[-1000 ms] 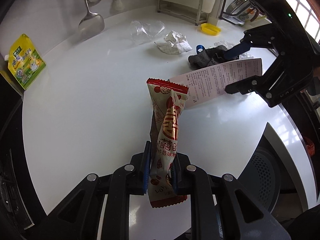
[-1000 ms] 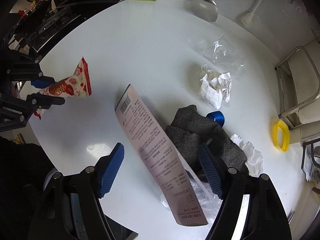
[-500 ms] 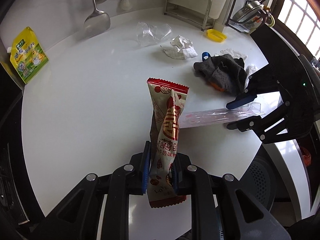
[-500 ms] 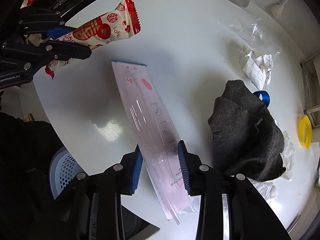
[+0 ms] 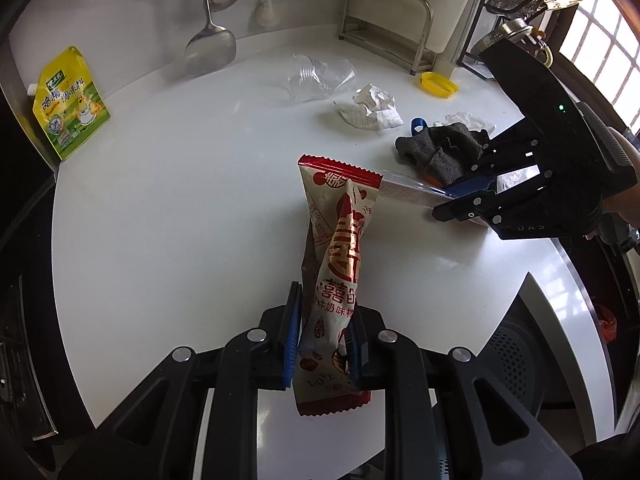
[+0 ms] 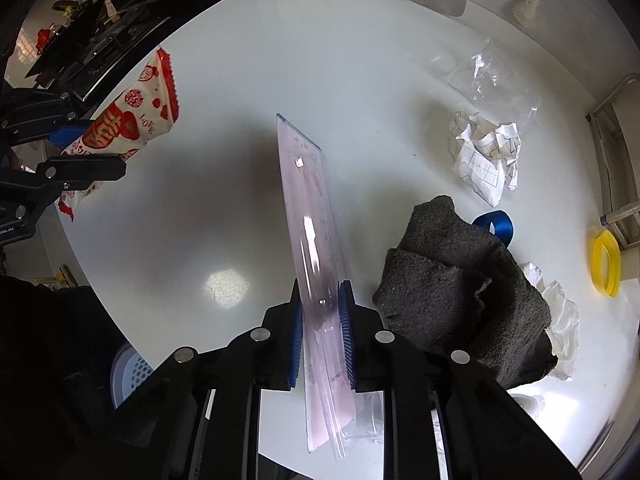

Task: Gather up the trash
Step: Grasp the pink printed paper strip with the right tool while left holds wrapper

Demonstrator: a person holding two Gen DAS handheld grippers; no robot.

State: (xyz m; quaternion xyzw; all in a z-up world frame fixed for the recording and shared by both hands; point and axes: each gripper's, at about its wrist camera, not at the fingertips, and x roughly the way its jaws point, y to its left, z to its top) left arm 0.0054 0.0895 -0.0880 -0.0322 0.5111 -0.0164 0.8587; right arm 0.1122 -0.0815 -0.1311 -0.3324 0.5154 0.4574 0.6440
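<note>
1. The left gripper (image 5: 322, 336) is gripping the red snack wrapper (image 5: 340, 248), its jaws easing slightly apart.
2. The right gripper (image 6: 320, 332) is closing on the clear flat package (image 6: 310, 232), whose long axis is running straight ahead above the desk (image 6: 240, 80).
3. The basket (image 6: 128, 372) is lying below the desk edge, nearer-left of the right gripper.

Both grippers share one build: matte black plastic linkage arms, jointed with round silver screws. On the left gripper (image 5: 323, 334), blue ribbed pads line the inner faces of the jaws. Same blue ribbing on the right gripper (image 6: 322, 334). From the left wrist view, the right one's black housing shows a small green light and faint embossed lettering.
</note>
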